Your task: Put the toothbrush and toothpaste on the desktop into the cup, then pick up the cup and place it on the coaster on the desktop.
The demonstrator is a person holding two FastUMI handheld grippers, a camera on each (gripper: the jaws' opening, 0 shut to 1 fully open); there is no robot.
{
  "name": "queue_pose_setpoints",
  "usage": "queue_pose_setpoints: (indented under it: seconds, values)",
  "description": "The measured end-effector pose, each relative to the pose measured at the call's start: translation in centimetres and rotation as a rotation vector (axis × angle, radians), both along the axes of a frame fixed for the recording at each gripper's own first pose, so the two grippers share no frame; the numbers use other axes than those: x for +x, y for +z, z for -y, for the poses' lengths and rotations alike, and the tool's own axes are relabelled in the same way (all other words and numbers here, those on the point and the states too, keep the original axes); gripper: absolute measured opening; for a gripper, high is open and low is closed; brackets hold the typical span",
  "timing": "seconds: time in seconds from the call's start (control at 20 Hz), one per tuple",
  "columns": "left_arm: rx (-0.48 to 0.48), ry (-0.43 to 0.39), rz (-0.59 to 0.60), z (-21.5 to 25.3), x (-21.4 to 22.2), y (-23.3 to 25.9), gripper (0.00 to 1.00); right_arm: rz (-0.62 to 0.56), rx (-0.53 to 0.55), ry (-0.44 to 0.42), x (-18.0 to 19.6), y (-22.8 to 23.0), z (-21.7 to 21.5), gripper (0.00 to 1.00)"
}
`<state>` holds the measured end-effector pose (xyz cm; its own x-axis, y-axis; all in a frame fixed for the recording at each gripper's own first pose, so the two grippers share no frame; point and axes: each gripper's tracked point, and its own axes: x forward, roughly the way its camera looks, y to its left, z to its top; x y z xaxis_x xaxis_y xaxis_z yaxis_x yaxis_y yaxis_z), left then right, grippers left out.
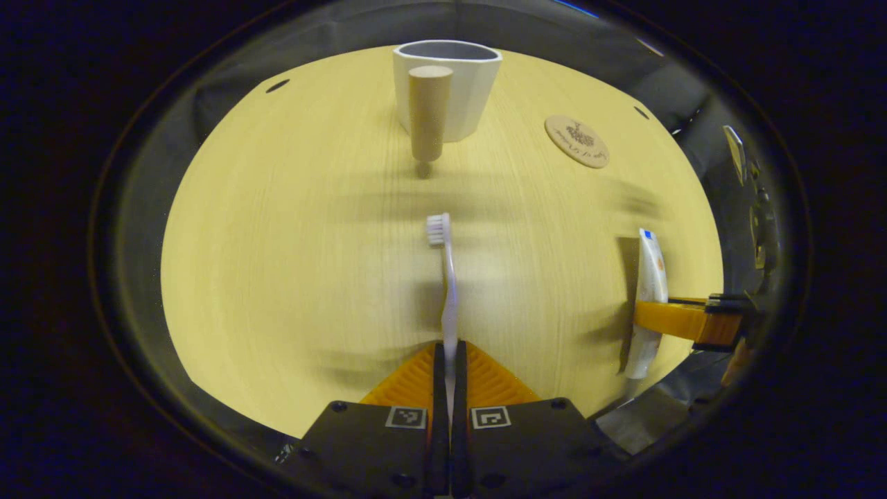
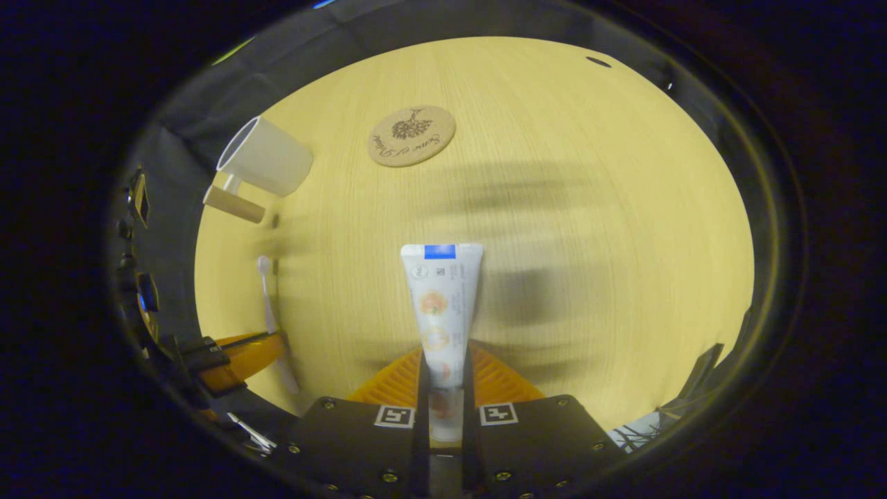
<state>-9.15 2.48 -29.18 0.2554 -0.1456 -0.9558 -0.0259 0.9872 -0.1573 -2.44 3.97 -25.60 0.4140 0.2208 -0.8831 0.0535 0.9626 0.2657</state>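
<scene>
Left claw (image 1: 449, 360) pinches toothbrush (image 1: 447, 277) by handle; right claw (image 2: 443, 378) pinches toothpaste (image 2: 442, 305). Cup (image 1: 450, 86) near far tabletop (image 1: 277, 242) edge, coaster (image 1: 576, 141) beside. Risk: both claws crowding cup mouth collide, tip cup.

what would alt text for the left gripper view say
The left gripper is shut on a toothbrush pointing at the cup across the table. A coaster lies far right; the right gripper holds toothpaste.
</scene>
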Motion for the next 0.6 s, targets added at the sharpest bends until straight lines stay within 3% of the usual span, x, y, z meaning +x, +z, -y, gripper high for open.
queue_pose_setpoints:
  seconds: [0.3, 0.6]
  values:
    - [-0.005, 0.047, 0.172, -0.3, 1.1, 4.0, 0.10, 0.189, 0.019, 0.015, 1.5, 4.7, -0.5, 0.19]
    - [0.013, 0.072, 0.353, -3.5, 2.0, 9.6, 0.10, 0.408, -0.002, 0.063, 2.7, 10.2, -1.3, 0.19]
